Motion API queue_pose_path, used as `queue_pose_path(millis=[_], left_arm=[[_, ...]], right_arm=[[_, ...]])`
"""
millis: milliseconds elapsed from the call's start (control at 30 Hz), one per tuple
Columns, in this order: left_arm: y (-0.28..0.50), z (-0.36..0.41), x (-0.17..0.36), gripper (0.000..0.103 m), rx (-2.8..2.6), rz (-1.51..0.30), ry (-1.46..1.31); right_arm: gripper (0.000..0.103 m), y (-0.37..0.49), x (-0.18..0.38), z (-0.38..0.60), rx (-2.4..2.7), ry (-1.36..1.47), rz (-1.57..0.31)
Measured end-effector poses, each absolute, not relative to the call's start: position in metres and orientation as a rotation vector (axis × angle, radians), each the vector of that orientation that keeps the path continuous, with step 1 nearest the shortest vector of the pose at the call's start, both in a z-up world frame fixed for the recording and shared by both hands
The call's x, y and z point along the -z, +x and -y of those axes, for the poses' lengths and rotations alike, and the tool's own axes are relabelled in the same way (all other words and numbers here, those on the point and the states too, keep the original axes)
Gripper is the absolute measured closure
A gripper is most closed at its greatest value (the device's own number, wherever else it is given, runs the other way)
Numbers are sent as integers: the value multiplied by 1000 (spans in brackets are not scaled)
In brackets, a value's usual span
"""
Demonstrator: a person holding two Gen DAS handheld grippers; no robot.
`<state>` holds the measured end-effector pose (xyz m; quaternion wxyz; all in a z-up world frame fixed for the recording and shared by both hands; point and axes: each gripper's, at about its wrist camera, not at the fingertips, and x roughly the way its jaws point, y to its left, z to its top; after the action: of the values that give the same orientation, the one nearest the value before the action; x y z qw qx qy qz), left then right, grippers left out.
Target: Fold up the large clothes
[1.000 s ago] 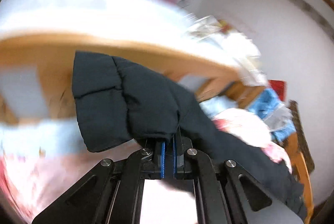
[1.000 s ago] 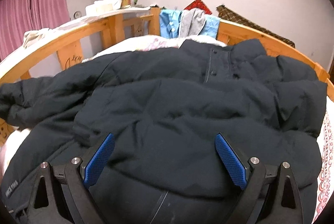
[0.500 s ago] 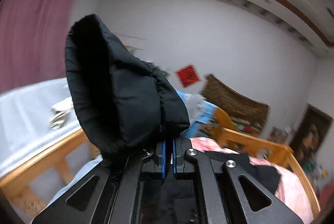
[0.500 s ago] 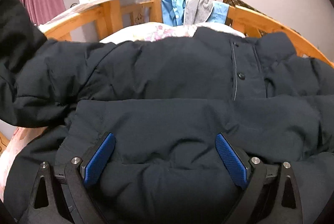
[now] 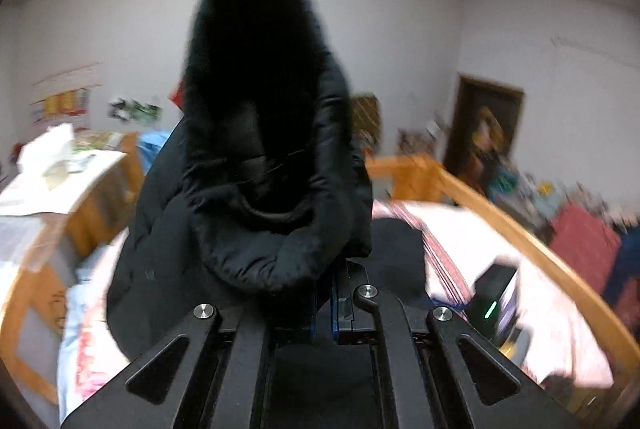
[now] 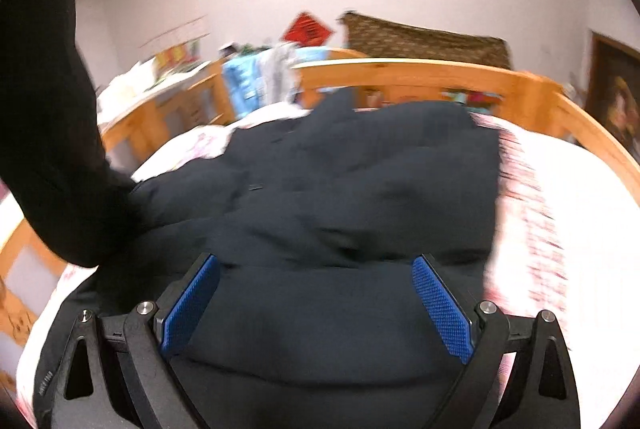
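Note:
A large black puffer jacket (image 6: 360, 189) lies spread on the bed. My left gripper (image 5: 334, 293) is shut on the jacket's sleeve (image 5: 260, 149) and holds it raised high, the cuff end standing up in front of the camera. The raised sleeve also shows at the left of the right wrist view (image 6: 48, 129). My right gripper (image 6: 316, 301) is open and empty, its blue pads (image 6: 190, 305) hovering just over the jacket's lower body.
The bed has a wooden rail (image 6: 420, 69) around it and a pink patterned sheet (image 6: 560, 209). Blue and grey clothes (image 6: 260, 81) hang over the far rail. A paper-covered desk (image 5: 52, 173) stands at the left. A dark device (image 5: 492, 297) lies on the sheet.
My left gripper has lifted the sleeve from beside the bed rail and swung it up and rightward over the bed. My right gripper has shifted over the jacket, staying open.

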<state>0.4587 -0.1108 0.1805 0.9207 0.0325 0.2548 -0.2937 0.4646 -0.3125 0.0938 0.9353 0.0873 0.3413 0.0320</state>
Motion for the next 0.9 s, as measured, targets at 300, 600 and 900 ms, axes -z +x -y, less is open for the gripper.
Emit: queue_pose_path(millis=[300,600,900], left_arm=[[466,209,-52,94,734,-887,181],[439,227,-7,79,746,-839,361],[381,228,-11,27,987,-759,330]], right_arm=[[5,424,-85,402,16,392,-734],[3,407,-64,447,-56,751,-668],[0,413,-67,446,-209,863,-683]])
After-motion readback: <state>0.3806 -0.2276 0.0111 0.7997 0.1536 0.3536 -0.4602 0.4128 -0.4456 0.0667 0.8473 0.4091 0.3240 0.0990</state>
